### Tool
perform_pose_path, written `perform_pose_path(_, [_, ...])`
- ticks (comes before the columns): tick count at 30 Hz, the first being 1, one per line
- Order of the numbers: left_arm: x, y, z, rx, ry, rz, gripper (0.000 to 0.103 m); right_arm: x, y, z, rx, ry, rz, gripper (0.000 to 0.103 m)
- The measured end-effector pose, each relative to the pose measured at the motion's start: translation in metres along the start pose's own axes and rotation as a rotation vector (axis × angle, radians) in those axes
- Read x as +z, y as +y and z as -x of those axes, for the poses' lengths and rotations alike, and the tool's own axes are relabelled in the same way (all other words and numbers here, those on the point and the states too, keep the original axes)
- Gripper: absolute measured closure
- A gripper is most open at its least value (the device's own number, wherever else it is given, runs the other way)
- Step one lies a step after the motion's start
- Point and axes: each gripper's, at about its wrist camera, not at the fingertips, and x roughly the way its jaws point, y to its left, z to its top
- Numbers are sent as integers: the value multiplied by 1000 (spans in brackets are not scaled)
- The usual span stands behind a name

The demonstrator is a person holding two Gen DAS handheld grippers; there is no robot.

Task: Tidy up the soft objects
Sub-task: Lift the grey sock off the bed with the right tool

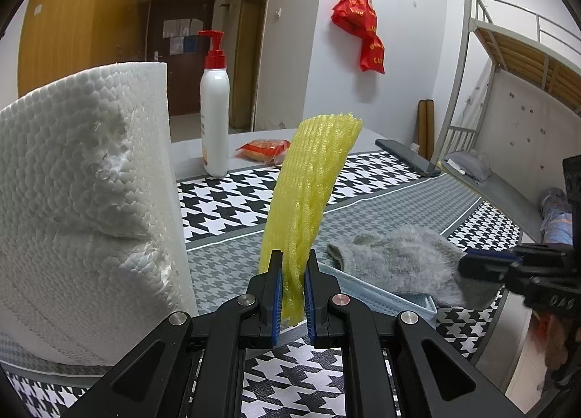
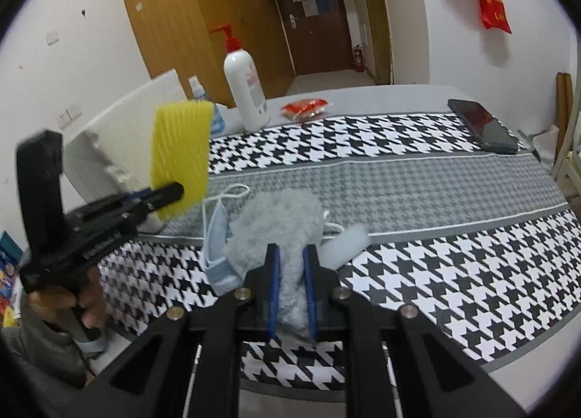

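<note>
Houndstooth cloth (image 2: 417,272); left hand-held gripper (image 1: 293,265) pinching yellow foam net (image 1: 308,185), right hand-held gripper (image 2: 292,254) clamping grey glove (image 2: 276,222).

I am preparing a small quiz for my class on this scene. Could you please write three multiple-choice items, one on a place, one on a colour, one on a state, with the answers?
1. Where does the grey glove lie?
A. on the blue face mask
B. under the pump bottle
C. on the phone

2. What colour is the foam net in the left gripper?
A. red
B. yellow
C. white

3. How is the right gripper?
A. wide open above the table
B. shut on the phone
C. shut on the grey glove

Answers: 1 A, the mask shows under the glove's edge. 2 B, it stands yellow between the pads. 3 C, both pads press the glove.
</note>
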Motion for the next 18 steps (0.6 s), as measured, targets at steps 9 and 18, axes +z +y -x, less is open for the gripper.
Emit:
perform_pose_path(9, [0,0,-1,1,-2,-3,92,11,10,32,-23,-85,38,87])
perform_pose_path(18, [-1,0,0,7,-9,-5,92,16,16,70,-46,-166,65,87])
